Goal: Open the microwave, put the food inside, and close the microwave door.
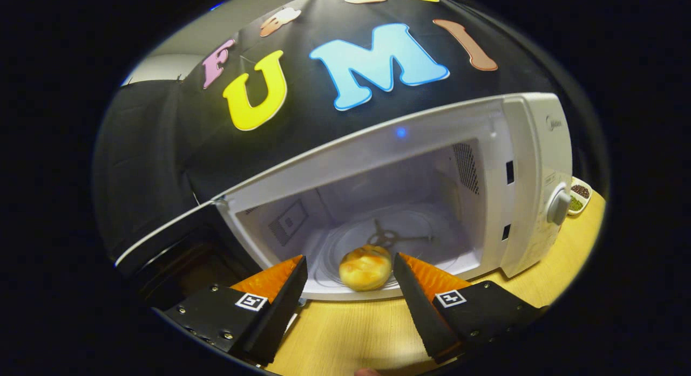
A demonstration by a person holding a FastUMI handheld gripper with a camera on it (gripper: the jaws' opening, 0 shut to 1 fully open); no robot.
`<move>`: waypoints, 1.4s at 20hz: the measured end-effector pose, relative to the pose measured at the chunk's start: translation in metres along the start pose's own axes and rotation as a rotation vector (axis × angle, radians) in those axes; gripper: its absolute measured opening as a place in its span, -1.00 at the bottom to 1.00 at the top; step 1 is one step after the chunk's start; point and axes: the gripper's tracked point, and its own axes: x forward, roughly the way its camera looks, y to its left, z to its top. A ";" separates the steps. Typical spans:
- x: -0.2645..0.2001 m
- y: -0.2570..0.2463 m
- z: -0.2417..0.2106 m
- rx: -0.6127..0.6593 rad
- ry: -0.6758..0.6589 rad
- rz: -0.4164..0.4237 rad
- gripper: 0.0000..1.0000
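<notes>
A white microwave (534, 149) stands on a wooden table with its door (162, 241) swung wide to the left. A round golden bun (365, 267) lies on the glass turntable (426, 230) near the front of the cavity. My gripper (350, 265) is open just outside the cavity mouth. The bun sits between the two fingertips and slightly beyond them, with a gap on each side, so neither finger presses on it.
The microwave's control knob (559, 206) is on its right panel. A small white dish (578, 197) with dark and green contents sits on the wooden table (351, 333) behind the microwave's right side. The black booth wall hangs close behind.
</notes>
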 end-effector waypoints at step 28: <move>-0.267 0.310 -0.030 -0.321 -0.080 0.587 0.94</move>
